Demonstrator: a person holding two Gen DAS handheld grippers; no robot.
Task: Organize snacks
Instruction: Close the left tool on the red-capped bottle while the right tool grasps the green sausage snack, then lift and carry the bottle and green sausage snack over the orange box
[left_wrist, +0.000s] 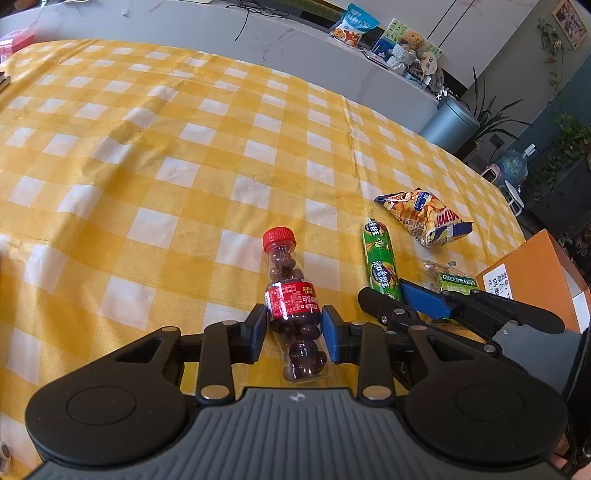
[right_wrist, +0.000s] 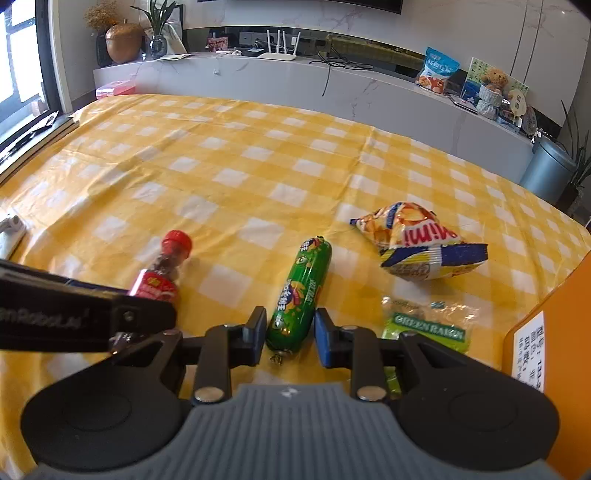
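Observation:
A small clear bottle (left_wrist: 291, 295) of dark round candies with a red cap lies on the yellow checked tablecloth (left_wrist: 147, 166). My left gripper (left_wrist: 294, 332) is shut on its lower body, a pad against each side. Just to its right lies a green sausage stick (right_wrist: 303, 284), and my right gripper (right_wrist: 290, 332) is shut on its near end. The left wrist view shows the right gripper (left_wrist: 402, 295) beside the sausage (left_wrist: 380, 262). In the right wrist view the bottle (right_wrist: 166, 273) is partly hidden behind the left gripper's arm (right_wrist: 74, 317).
A yellow and blue chips bag (right_wrist: 417, 240) lies beyond the sausage on the right. A green raisin packet (right_wrist: 428, 325) sits just right of my right gripper. An orange cardboard box (right_wrist: 554, 332) stands at the right edge. A white counter with clutter runs behind the table.

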